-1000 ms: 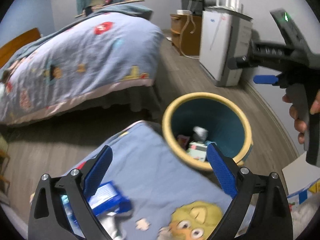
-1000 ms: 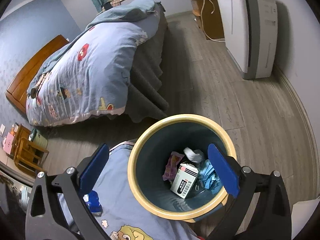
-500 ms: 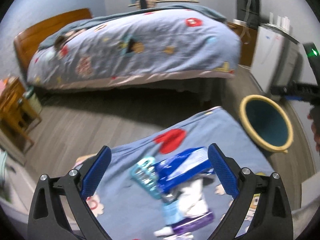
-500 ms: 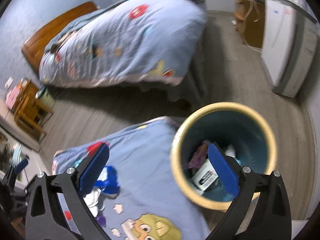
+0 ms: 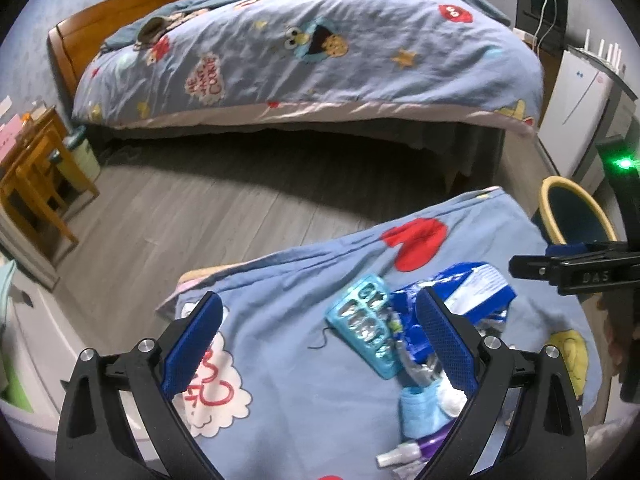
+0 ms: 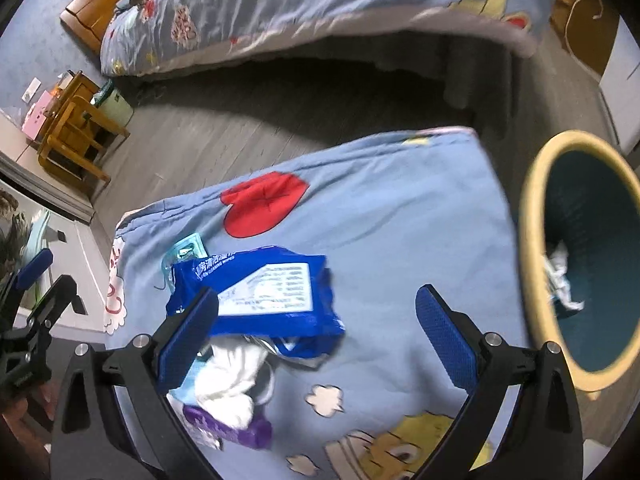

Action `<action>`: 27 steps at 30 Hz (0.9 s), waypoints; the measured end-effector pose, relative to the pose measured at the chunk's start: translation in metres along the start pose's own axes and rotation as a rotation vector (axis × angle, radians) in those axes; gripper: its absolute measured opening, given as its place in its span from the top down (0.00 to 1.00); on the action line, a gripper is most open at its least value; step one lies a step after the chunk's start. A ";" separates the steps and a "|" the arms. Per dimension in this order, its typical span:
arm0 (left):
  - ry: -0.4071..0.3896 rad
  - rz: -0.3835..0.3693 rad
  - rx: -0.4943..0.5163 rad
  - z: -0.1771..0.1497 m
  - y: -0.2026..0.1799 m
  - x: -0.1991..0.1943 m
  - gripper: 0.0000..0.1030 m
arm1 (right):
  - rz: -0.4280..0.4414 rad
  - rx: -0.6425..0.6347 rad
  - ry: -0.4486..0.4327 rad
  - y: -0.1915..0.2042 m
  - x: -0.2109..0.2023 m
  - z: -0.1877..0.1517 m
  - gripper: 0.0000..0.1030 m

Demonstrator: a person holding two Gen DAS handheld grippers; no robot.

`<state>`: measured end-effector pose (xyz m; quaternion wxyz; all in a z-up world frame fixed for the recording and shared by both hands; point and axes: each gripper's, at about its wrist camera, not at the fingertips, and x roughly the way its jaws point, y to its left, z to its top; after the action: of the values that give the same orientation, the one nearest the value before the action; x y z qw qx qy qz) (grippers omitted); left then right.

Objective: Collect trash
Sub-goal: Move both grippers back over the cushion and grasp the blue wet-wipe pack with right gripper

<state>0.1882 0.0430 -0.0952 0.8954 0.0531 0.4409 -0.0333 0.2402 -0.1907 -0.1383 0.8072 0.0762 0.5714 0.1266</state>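
Both views swung from bin (image 6: 536, 240) to littered blue blanket (image 6: 400, 216), bed (image 5: 320, 48) beyond, both tools wide, empty.

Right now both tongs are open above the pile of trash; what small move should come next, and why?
Probably lower the right tongs onto the blue wipes packet and close on it. Both tongs are open and hold nothing, the packet lies on top of the pile on the blue blanket, partly under the right tongs' left finger, and the bin stands on that same side.
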 end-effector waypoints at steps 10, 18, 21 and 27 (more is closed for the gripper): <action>0.084 0.032 -0.063 -0.005 0.025 0.030 0.07 | 0.063 0.087 0.100 -0.006 0.047 0.000 0.06; 0.114 0.051 -0.070 -0.003 0.022 0.042 0.07 | 0.170 0.073 0.116 -0.004 0.038 0.002 0.52; 0.127 0.055 -0.058 -0.004 0.015 0.048 0.07 | 0.188 0.057 0.074 -0.004 0.017 0.008 0.56; 0.176 0.060 -0.075 -0.006 -0.006 0.069 0.07 | 0.112 0.029 -0.030 -0.017 -0.023 0.021 0.58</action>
<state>0.2250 0.0370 -0.1544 0.8553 0.0352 0.5168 0.0147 0.2543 -0.2129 -0.1150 0.8061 0.1216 0.5561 0.1620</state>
